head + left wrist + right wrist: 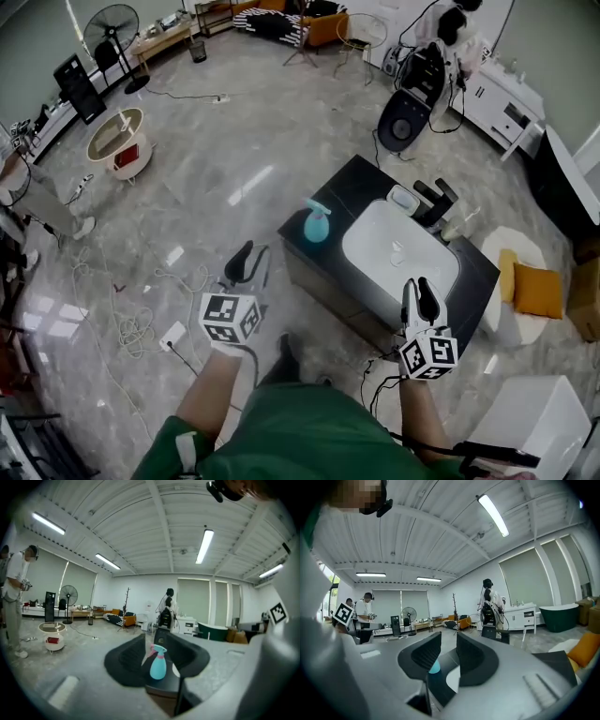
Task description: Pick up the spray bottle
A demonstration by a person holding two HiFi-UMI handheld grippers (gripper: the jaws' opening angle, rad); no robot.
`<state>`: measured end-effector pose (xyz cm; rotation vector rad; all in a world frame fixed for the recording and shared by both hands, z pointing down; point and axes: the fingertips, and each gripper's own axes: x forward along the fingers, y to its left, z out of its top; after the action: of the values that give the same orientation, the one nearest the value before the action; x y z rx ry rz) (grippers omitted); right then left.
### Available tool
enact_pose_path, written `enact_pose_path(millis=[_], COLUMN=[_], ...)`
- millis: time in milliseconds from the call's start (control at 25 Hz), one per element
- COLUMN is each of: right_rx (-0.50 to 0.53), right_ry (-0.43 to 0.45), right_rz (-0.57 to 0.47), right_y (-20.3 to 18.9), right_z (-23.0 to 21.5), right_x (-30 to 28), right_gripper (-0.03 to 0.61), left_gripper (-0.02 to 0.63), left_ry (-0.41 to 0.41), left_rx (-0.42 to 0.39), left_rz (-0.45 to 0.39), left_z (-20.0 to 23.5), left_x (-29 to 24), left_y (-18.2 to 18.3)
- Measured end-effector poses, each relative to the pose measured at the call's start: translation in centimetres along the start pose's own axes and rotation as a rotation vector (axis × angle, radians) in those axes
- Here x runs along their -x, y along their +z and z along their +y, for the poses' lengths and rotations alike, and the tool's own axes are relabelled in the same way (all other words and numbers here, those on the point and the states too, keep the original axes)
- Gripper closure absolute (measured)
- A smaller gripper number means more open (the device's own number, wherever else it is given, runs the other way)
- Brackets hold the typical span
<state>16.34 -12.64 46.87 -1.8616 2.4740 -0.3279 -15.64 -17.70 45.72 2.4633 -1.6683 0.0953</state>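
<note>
- The teal plastic spray bottle (316, 225) with its pink trigger head stands upright near the left corner of the dark, glossy vanity top (352, 183), at about 9 o'clock from the white oval basin (375, 234) and close to the counter's edge.
- Your left gripper (246, 265) hangs over the floor, well apart from the bottle, which lies at about 1 o'clock from it. Its fingers are spread wide and hold nothing. In the left gripper view the spray bottle (158, 663) shows through the gap of the left gripper (151, 637), so you are lined up on it.
- Your right gripper (424, 302) sits over the near edge of the counter, with the bottle at about 10 o'clock from it. Its jaws also stand apart and empty. In the right gripper view only a sliver of the spray bottle (434, 668) shows behind one jaw of the right gripper (448, 637).
- Expect a light, thin-walled bottle that gives under a hard squeeze. How much liquid is inside cannot be told from here.
- The smooth, rounded plastic probably slips, and the trigger head likely makes it top-heavy.
- Take hold across the upper body just below the shoulder, or at the narrow neck under the pink head, where the flare above stops it sliding down.
- Close gently and squarely, since a glancing touch could tip it off the edge.
</note>
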Motion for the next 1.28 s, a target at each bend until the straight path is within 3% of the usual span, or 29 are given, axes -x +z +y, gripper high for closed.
enact_pose_path(millis=[320, 680, 1280], right_rx=[0.009, -0.024, -0.100], right_ry=[-0.084, -0.186, -0.158], right_rz=[0.040, 0.081, 0.122], right_y=[-0.2, -1.6, -4.5], right_z=[1.0, -1.8, -8.8], right_x=[-7.4, -9.5, -11.8], right_gripper=[0.486, 0.486, 0.488], left_gripper=[0.472, 0.469, 0.469], left_ry=[-0.125, -0.263, -0.224], left_rx=[0.014, -0.022, -0.051], left_rz=[0.051, 0.176, 0.263], left_z=[4.2, 2.4, -1.4], left_x=[-9.0, -15.6, -23.0], left_y=[-1.6, -6.1, -10.8])
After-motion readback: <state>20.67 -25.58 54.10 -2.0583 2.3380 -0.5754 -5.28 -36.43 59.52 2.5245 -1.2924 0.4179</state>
